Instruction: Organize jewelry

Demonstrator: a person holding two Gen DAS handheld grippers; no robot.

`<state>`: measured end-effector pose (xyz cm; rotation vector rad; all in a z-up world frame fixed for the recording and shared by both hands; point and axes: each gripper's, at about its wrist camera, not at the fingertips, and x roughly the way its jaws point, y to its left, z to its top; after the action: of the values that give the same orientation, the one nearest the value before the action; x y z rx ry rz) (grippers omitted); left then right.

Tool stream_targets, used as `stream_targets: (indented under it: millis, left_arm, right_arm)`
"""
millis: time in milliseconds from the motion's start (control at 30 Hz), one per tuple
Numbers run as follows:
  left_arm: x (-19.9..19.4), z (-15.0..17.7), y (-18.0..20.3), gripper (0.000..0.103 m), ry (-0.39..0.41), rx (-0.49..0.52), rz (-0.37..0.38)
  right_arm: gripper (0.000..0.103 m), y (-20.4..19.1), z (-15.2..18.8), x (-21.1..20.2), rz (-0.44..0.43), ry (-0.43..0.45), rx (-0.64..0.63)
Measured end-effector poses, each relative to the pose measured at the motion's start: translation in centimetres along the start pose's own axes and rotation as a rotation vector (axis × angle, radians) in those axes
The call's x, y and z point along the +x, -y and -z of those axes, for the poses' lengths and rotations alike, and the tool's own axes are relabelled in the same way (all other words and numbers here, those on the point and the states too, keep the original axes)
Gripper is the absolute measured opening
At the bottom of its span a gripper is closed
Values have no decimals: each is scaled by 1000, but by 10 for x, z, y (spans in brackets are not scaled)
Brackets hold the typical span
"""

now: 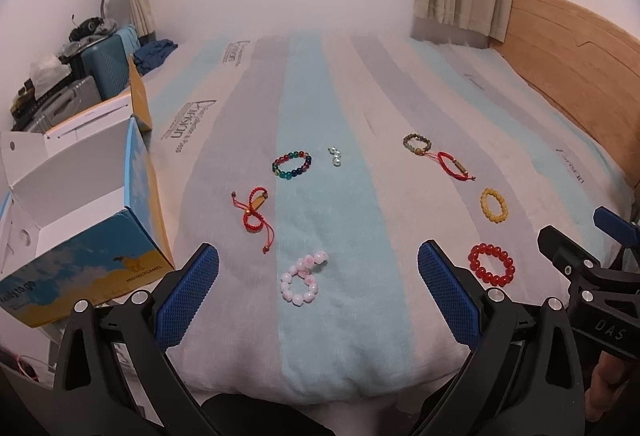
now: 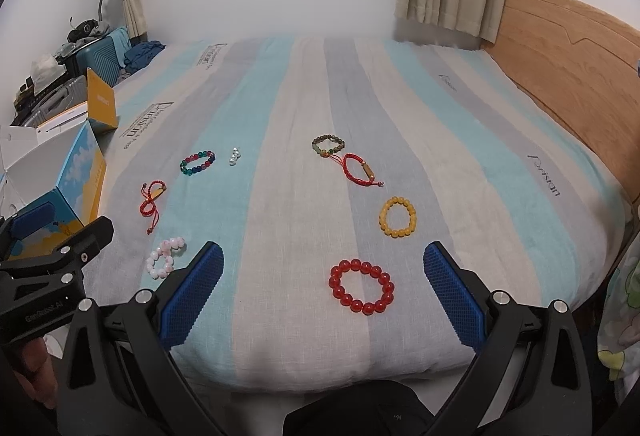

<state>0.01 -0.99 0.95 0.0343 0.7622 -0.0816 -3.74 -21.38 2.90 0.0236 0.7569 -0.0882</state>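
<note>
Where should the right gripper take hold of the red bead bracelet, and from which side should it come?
Take the red bead bracelet across its near arc, coming straight down from above. It lies flat on the bedspread as an open ring, so one finger can go inside the loop and one outside. The right gripper already stands open just before it.

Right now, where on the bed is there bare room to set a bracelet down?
The far half beyond the green-brown bracelet is bare, and so is the middle between the pearl piece and the yellow bracelet. The near-left corner is crowded.
</note>
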Motion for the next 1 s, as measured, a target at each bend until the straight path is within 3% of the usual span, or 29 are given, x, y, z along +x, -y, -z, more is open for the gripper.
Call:
stream_targets:
  millis: [1000]
  left_arm:
    - [-3, 4, -5, 97, 4, -5, -22]
  right_arm:
    - [96, -1, 3, 0, -3, -3, 4]
